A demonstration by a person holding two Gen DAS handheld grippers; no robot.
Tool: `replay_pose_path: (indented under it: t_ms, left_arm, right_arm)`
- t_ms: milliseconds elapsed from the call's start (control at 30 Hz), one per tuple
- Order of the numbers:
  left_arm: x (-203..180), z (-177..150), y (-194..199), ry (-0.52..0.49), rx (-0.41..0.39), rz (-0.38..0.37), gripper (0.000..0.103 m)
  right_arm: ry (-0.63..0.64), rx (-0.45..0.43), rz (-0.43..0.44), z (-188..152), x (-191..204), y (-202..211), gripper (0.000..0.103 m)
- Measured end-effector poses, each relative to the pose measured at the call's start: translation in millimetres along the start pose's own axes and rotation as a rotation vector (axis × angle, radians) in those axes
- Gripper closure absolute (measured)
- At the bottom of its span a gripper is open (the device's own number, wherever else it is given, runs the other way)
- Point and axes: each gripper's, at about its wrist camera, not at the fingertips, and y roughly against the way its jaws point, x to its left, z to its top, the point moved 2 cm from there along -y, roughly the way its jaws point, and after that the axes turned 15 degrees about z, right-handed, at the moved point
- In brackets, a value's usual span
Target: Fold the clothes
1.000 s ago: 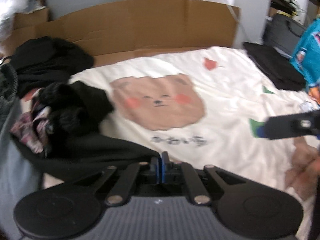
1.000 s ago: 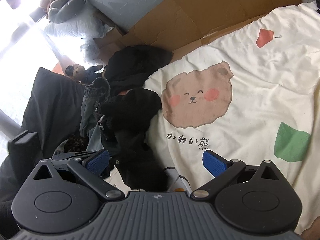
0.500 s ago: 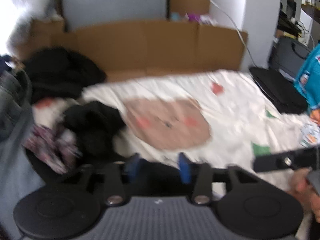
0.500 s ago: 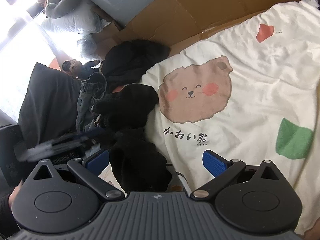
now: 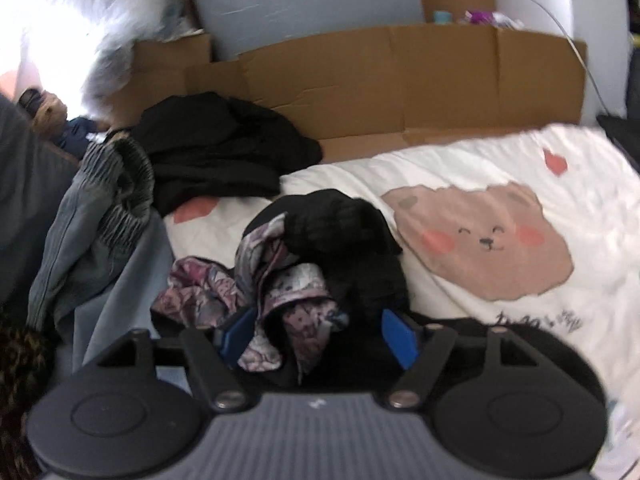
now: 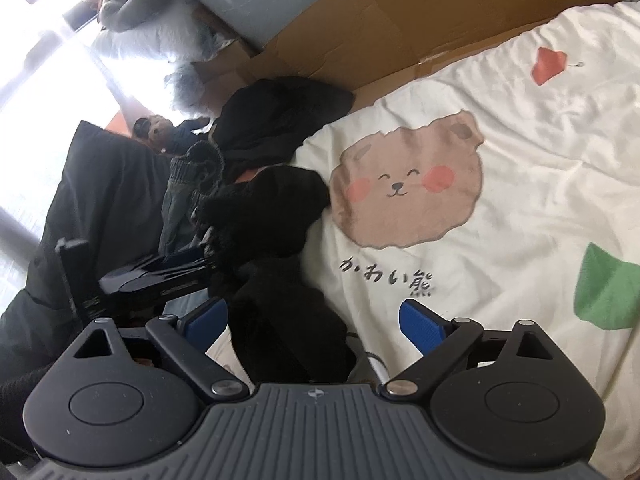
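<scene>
Clothes lie in a loose heap on the left side of the bed, none of them folded yet: a patterned purple garment (image 5: 256, 280) crumpled at the front, a black garment (image 5: 344, 232) bunched just beside and partly over it, a grey-blue garment with a gathered waistband (image 5: 104, 208) draped at the far left, and another black pile (image 5: 216, 148) against the cardboard (image 5: 400, 80) at the back. A second ago the left gripper (image 5: 316, 334) had its fingers pressed together over dark cloth; now its jaws are opening, wide apart, and the view has swung over to the heap, so the patterned garment's folds sit between the blue pads without being pinched. From the right wrist view, the left gripper (image 6: 160, 276) reaches into the dark pile from the left. The right gripper (image 6: 316, 320) has hardly shifted; its jaws are closing slightly from their widest but stand well apart, with black cloth (image 6: 288, 320) low between them and nothing gripped. The white bear-print cover (image 5: 500, 200) to the right stays bare. I judge that one piece has just been let go and the next is being chosen, so the folding is at an early stage.
</scene>
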Motion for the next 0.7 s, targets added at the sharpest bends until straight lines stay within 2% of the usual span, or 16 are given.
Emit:
replay_pose_path:
  t_ms: [67, 100, 167, 200, 233, 333, 700]
  left_arm:
    - [-2.7, -1.4, -3.9, -0.020, -0.007, -0.006, 0.029]
    - [-3.6, -3.5, -5.9, -0.025, -0.007, -0.013, 0.035]
    - [-5.3, -6.5, -8.7, -0.040, 0.001, -0.024, 0.058]
    - [-6.0, -7.7, -9.6, -0.047, 0.006, -0.026, 0.082]
    - [-5.9, -8.0, -9.2, -0.049, 0.006, -0.031, 0.087]
    - [-6.2, -6.5, -3.9, -0.045, -0.007, -0.059, 0.094]
    - [-60.3, -1.7, 41.1, -0.086, -0.019, -0.297, 0.096]
  right_arm:
    - [0.010, 0.003, 0.010, -0.9, 3.5, -1.9, 0.008]
    - [0.015, 0.003, 0.020, -1.1, 5.7, -2.5, 0.008]
    - [0.024, 0.002, 0.031, -1.6, 9.7, -3.3, 0.008]
    - [0.028, 0.001, 0.032, -1.8, 11.4, -3.4, 0.008]
    - [0.032, 0.001, 0.033, -2.1, 13.0, -3.6, 0.008]
    - [0.035, -0.001, 0.035, -2.4, 15.2, -3.1, 0.008]
    - [-0.039, -0.052, 0.113, 2.9, 9.8, 5.8, 0.008]
